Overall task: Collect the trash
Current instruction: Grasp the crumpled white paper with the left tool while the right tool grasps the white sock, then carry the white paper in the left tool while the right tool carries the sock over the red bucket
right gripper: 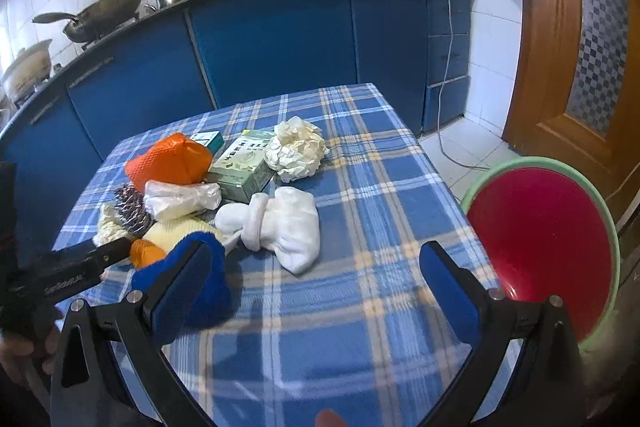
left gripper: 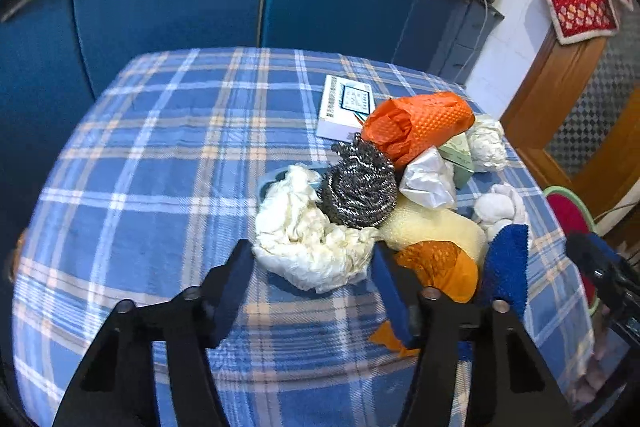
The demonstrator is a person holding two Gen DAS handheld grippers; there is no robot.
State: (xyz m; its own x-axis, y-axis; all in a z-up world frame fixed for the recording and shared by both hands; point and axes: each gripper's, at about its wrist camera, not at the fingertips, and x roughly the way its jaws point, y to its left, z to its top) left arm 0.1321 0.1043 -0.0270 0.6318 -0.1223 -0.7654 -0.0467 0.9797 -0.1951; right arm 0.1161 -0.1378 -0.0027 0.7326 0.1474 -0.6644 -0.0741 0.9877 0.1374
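Between half-spread left claw jaws: crumpled cream paper wad, light, soft; pinch bulk. Right claw spread, empty.

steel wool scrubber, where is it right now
In the left wrist view the steel wool scrubber sits mid-pile on the plaid table, between the crumpled white paper and the orange mesh bag.
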